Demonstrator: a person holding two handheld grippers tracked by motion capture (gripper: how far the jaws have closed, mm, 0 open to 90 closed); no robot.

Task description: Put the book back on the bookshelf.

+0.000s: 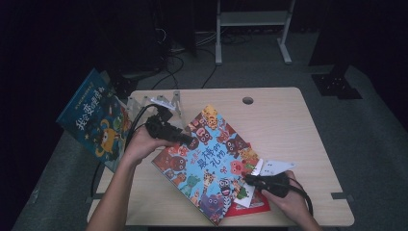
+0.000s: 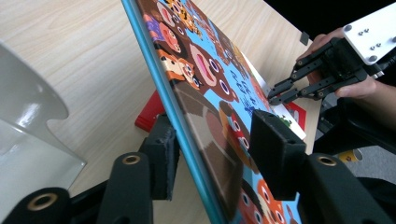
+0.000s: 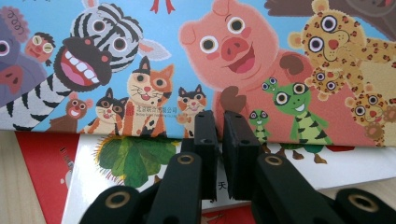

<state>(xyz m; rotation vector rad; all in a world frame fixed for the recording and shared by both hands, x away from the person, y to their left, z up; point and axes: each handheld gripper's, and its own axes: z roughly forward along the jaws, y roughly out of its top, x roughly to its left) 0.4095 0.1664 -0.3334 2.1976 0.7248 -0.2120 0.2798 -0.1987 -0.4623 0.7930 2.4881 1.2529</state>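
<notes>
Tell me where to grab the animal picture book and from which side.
Grip the animal picture book by its thin edge at the upper left corner, coming in from the table's left side, as the left gripper does. That corner is tilted up off the table, so one jaw fits beneath and one over the cover.
</notes>
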